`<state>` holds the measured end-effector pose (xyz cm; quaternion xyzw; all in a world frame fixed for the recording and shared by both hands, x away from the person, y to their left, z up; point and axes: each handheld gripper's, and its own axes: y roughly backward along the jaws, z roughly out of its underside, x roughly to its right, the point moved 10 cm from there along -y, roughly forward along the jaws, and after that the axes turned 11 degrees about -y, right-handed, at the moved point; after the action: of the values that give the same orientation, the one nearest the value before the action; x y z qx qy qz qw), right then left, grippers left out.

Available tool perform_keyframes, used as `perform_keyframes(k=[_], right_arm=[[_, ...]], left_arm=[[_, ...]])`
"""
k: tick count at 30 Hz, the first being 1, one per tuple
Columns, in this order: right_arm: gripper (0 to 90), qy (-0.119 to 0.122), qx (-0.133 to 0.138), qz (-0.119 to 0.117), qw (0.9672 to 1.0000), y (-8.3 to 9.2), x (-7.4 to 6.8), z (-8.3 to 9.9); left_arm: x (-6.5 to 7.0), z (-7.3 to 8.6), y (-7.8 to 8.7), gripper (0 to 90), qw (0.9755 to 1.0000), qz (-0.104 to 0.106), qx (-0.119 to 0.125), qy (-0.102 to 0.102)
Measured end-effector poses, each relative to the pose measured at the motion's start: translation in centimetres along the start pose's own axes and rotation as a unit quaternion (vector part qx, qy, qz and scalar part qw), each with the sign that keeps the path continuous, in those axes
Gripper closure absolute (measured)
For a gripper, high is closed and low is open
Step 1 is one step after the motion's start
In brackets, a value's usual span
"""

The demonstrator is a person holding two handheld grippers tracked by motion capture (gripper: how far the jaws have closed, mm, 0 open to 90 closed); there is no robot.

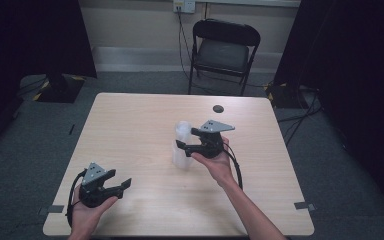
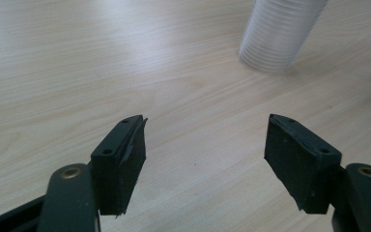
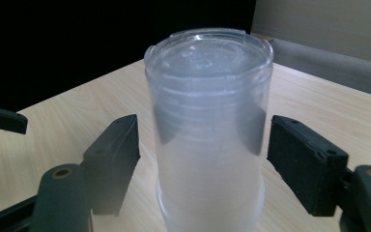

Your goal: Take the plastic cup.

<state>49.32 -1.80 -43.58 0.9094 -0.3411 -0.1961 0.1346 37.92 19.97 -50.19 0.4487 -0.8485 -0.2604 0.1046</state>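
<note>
The cups (image 1: 181,145) (a clear stack) stand upside down mid desk (image 1: 130,125), between the right claw (image 1: 184,146) pads, let go; the left claw (image 1: 125,185) gapes empty, near left

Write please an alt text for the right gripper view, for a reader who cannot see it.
A stack of clear plastic cups stands upside down on a light wooden table, between the two black jaws of the right gripper. The jaws are open, with a gap on each side of the stack. Behind the table are a dark curtain and a pale wall.
</note>
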Motion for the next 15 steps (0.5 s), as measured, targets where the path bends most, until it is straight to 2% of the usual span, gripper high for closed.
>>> perform_keyframes(k=[5, 11, 15], right_arm=[[25.4, 0.004, -0.009, 0.001, 1.0, -1.1, 0.0, 0.2], [25.2, 0.003, -0.002, 0.002, 1.0, -1.8, 0.1, -0.1], [25.6, 0.005, -0.006, 0.008, 0.9999, -2.2, 0.3, 0.1]], left_arm=[[0.0, 0.1, 0.0, 30.8, 1.0, 0.0, -0.001, -0.001], [0.2, 0.1, -0.1, 30.3, 1.0, 0.003, -0.004, -0.005], [0.2, 0.1, -0.2, 30.1, 1.0, 0.004, -0.006, -0.006]])
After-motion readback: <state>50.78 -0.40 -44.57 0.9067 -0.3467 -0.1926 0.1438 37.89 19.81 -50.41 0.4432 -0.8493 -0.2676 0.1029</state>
